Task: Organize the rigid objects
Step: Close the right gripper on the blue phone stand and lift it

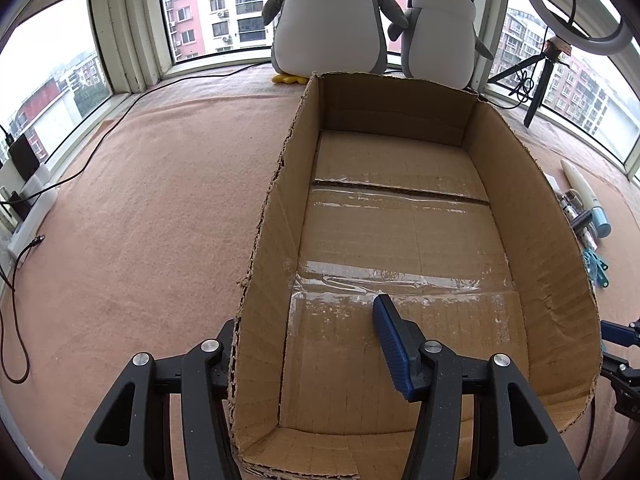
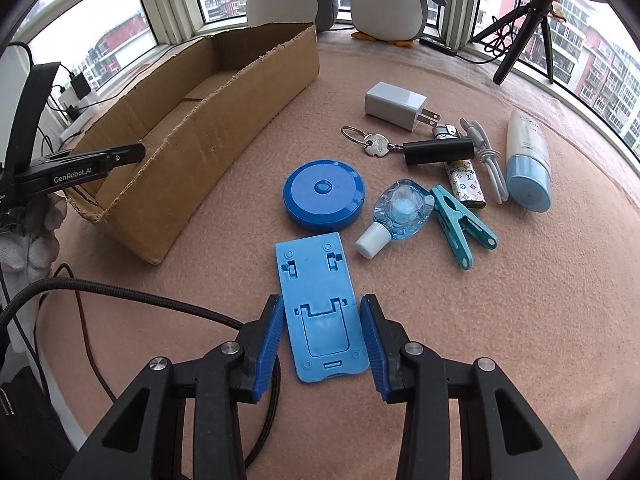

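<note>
The right tool [image 2: 322,340] is set low over the pink tabletop [image 2: 480,340], and its two blue fingers [image 2: 270,344] stand wide apart, one on each side of the light blue phone stand [image 2: 320,312]. The stand lies flat between them, and the fingers look like they are just beside its edges, not squeezing yet. So the step in hand seems to be picking up the stand. The next move calls for closing the fingers on its long sides, lifting it, and carrying it over to the cardboard box [image 2: 208,120] on the left. The left tool [image 1: 308,344] sits across the box's near left wall [image 1: 260,280], one finger inside and one outside. It looks wide, with a gap on the inside, so it may be steadying the box, but I cannot tell for sure if it grips. The box is empty inside. Other things wait near the stand: a round blue case [image 2: 324,194], a small clear bottle [image 2: 394,216], a teal clip [image 2: 460,224], a white charger [image 2: 396,106], a key [image 2: 374,146], and a white tube [image 2: 528,160].
</note>
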